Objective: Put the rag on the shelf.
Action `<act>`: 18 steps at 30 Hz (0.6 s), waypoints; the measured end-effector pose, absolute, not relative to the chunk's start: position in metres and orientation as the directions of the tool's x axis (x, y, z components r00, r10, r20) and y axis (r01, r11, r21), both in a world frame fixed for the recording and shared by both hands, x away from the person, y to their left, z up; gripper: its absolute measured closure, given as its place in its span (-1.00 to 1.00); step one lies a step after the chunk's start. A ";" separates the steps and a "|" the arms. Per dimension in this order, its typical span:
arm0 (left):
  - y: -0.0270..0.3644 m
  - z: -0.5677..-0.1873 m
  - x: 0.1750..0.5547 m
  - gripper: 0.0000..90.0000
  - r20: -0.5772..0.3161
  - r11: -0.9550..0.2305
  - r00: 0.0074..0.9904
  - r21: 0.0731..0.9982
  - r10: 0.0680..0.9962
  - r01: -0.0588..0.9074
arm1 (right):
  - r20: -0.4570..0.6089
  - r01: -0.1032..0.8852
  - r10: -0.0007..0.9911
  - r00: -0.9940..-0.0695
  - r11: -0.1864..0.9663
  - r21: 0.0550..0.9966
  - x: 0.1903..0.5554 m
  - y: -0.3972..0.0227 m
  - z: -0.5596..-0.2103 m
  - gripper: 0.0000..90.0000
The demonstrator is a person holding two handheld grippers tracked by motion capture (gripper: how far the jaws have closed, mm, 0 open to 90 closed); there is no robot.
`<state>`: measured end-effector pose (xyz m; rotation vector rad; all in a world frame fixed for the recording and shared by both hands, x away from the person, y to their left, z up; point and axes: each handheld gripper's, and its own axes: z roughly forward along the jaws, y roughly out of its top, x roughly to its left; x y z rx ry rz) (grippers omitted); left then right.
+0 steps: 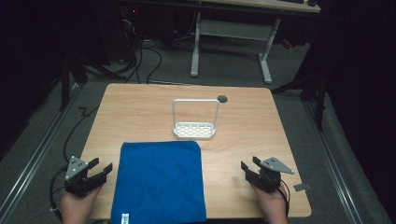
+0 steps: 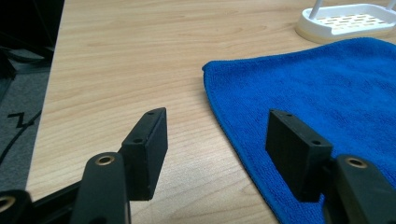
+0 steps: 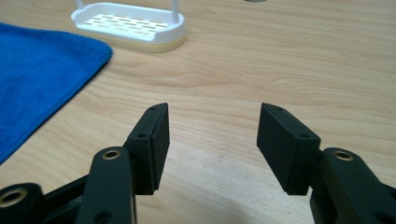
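While both grippers hover released at the worktop's (image 1: 243, 126) near edge, the blue cloth (image 1: 159, 182) lies flat between them, just beside the left gripper (image 1: 100, 169), farther from the right gripper (image 1: 249, 164).

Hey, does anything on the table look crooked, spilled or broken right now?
Nothing stands out. The blue towel lies flat, its near edge hanging just over the table front. The white rack stands upright beyond it. Both tongs, left and right, are open and empty.
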<state>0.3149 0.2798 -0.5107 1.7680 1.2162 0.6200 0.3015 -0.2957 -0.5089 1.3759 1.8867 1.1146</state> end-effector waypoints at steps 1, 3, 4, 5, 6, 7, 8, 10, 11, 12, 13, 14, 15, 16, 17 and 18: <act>0.280 -0.511 0.315 -0.12 -0.079 -0.131 0.395 0.868 0.915 0.479 | 0.044 0.488 0.944 -0.327 0.129 0.863 0.302 -0.297 -0.509 -0.03; 0.280 -0.511 0.315 -0.13 -0.081 -0.130 0.393 0.867 0.916 0.481 | 0.042 0.488 0.945 -0.324 0.129 0.863 0.301 -0.297 -0.509 -0.02; 0.280 -0.512 0.316 -0.13 -0.081 -0.134 0.395 0.864 0.915 0.486 | 0.041 0.489 0.945 -0.323 0.129 0.863 0.301 -0.297 -0.509 0.00; 0.279 -0.513 0.317 -0.13 -0.082 -0.136 0.397 0.861 0.914 0.490 | 0.044 0.490 0.945 -0.325 0.129 0.862 0.301 -0.297 -0.509 0.00; 0.278 -0.515 0.317 -0.13 -0.074 -0.148 0.402 0.857 0.913 0.494 | 0.042 0.492 0.945 -0.324 0.131 0.861 0.302 -0.297 -0.509 0.01; 0.278 -0.516 0.317 -0.13 -0.075 -0.149 0.403 0.856 0.912 0.496 | 0.044 0.494 0.946 -0.322 0.128 0.860 0.302 -0.296 -0.509 0.01; 0.278 -0.516 0.317 -0.13 -0.075 -0.149 0.403 0.856 0.912 0.496 | 0.043 0.493 0.944 -0.326 0.131 0.860 0.303 -0.295 -0.509 0.02; 0.278 -0.515 0.317 -0.13 -0.073 -0.147 0.402 0.859 0.913 0.490 | 0.034 0.489 0.943 -0.332 0.141 0.861 0.303 -0.292 -0.509 0.03; 0.278 -0.515 0.317 -0.14 -0.073 -0.147 0.402 0.859 0.913 0.490 | 0.034 0.489 0.943 -0.332 0.141 0.861 0.303 -0.292 -0.509 0.03; 0.279 -0.515 0.316 -0.14 -0.071 -0.147 0.401 0.860 0.913 0.488 | 0.037 0.495 0.942 -0.335 0.143 0.857 0.304 -0.289 -0.510 0.03; 0.279 -0.515 0.316 -0.14 -0.071 -0.147 0.401 0.860 0.913 0.488 | 0.037 0.495 0.942 -0.335 0.143 0.857 0.304 -0.289 -0.510 0.03; 0.278 -0.516 0.316 -0.14 -0.073 -0.145 0.400 0.860 0.914 0.490 | 0.036 0.496 0.941 -0.336 0.144 0.856 0.304 -0.288 -0.510 0.04; 0.278 -0.516 0.316 -0.14 -0.071 -0.148 0.400 0.860 0.914 0.489 | 0.030 0.497 0.940 -0.339 0.151 0.855 0.304 -0.287 -0.510 0.05; 0.278 -0.516 0.317 -0.14 -0.069 -0.149 0.400 0.860 0.914 0.488 | 0.031 0.497 0.939 -0.342 0.153 0.854 0.304 -0.286 -0.510 0.07; 0.277 -0.516 0.317 -0.14 -0.067 -0.151 0.400 0.859 0.914 0.489 | 0.031 0.497 0.939 -0.342 0.153 0.854 0.304 -0.286 -0.510 0.07; 0.277 -0.517 0.317 -0.13 -0.069 -0.149 0.400 0.859 0.914 0.490 | 0.036 0.496 0.939 -0.342 0.148 0.856 0.303 -0.286 -0.508 0.11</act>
